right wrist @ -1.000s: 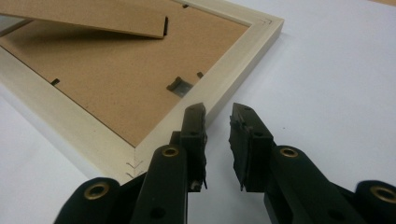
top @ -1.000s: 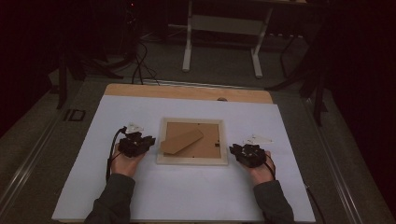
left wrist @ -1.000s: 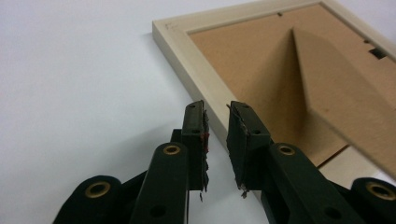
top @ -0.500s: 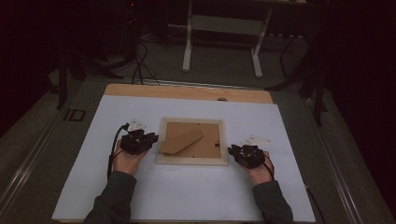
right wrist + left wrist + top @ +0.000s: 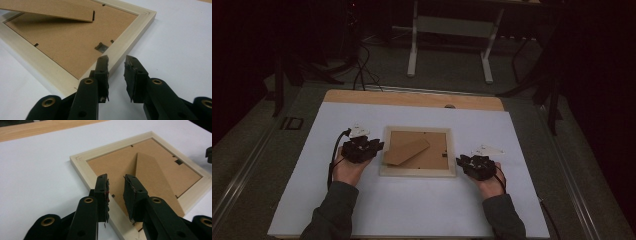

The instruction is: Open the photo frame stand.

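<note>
From the high view, the picture frame point(image 5: 417, 151) lay face down near the middle of the white table point(image 5: 412, 210), its brown backing board up and its fold-out stand point(image 5: 407, 151) slanting from the left edge toward the upper right. The left gripper point(image 5: 373, 146) stood at the frame's left edge, just beside or above it, pointing right. The right gripper point(image 5: 462, 162) sat off the lower right corner, pointing left. So the frame lay between the two, squarely inward of each, and neither hand looked clearly nearer; the left one seemed to overlap the rim, the right to stop just short of it.

In the left gripper view, the left gripper point(image 5: 116, 192) hung over the near rail of the frame point(image 5: 79, 167), its tips above the backing and the stand point(image 5: 155, 182) running away ahead and to the right. Its jaws had just been opening; they stood a narrow gap apart with nothing pinched, the board merely showing through.

In the right gripper view, the right gripper point(image 5: 116, 71) pointed at the frame's corner rail point(image 5: 130, 35), one jaw over the wood, the other over bare table. The raised stand point(image 5: 50, 10) crossed the top, well beyond. These jaws too had just been opening, narrow and empty.

I judged that any lift would turn on each gripper reaching inward across its own rail, the stand's long axis lying closer to the left hand.
</note>
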Demonstrator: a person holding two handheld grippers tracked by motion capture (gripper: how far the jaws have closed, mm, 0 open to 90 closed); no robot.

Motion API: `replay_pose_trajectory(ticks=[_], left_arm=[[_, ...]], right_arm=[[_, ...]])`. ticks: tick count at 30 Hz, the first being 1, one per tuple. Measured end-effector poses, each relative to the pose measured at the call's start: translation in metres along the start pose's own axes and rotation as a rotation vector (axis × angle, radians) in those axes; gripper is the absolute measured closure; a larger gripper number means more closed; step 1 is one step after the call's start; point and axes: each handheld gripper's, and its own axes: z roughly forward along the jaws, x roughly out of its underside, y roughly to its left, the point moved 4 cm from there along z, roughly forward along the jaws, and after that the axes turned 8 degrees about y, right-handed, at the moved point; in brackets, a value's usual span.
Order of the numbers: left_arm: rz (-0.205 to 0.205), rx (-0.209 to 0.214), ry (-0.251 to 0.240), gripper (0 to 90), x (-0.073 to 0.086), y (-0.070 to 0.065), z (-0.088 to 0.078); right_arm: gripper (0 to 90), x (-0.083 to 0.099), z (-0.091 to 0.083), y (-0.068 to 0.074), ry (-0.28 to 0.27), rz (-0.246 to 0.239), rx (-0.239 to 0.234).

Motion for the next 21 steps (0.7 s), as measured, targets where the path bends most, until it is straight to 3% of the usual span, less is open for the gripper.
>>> replay_pose_trajectory(ticks=[9,21], left_arm=[[0.014,0.040,0.001,67.8,-0.008,-0.005,0.000],[0.035,0.079,0.037,59.6,-0.016,-0.012,0.004]], right_arm=[[69.9,0.001,-0.002,0.000,-0.014,0.018,0.003],[68.2,0.002,-0.003,0.001,-0.017,0.024,-0.005]])
